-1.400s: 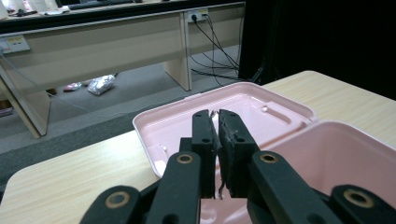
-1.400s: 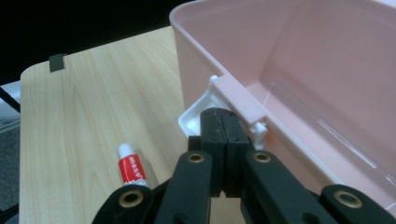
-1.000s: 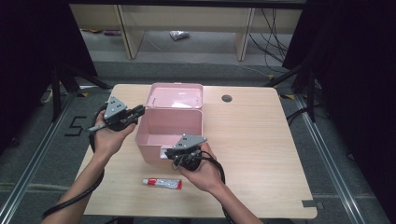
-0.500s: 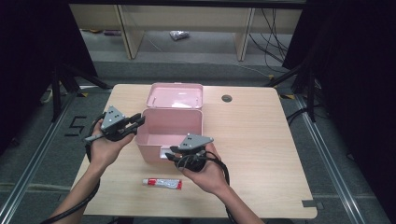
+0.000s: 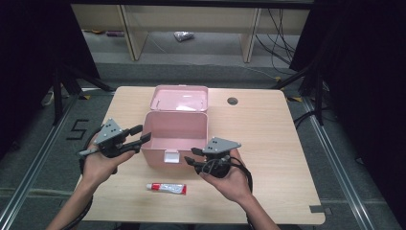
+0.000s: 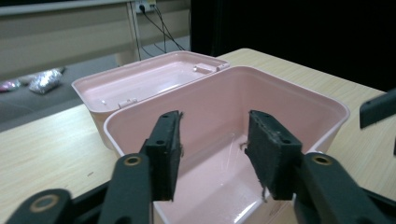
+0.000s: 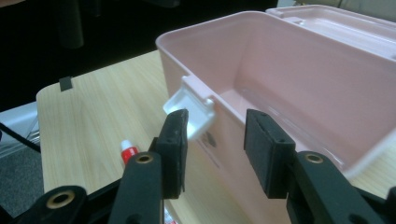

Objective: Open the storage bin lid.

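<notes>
box (image 5: pixel 176 136): smooth pink plastic, rectangular, lid open | table (image 5: pixel 273 139): pale wood-grain

Lab: railed floor (image 5: pixel 33 158), cables (image 5: pixel 282 33).

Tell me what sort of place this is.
Probably a lab or recording workspace, not a home: a plain wooden table stands on grey carpet tiles between black curtains, with loose cables on the floor behind and a "5" marked on the floor.

1. Even overhead light falls on the table (image 5: pixel 287 158); the surroundings are dark.
2. Soft shadows lie beneath the hands.
3. Faint glare streaks the pink box (image 6: pixel 224 163) floor.
4. Both gripper views look soft and grainy.
</notes>
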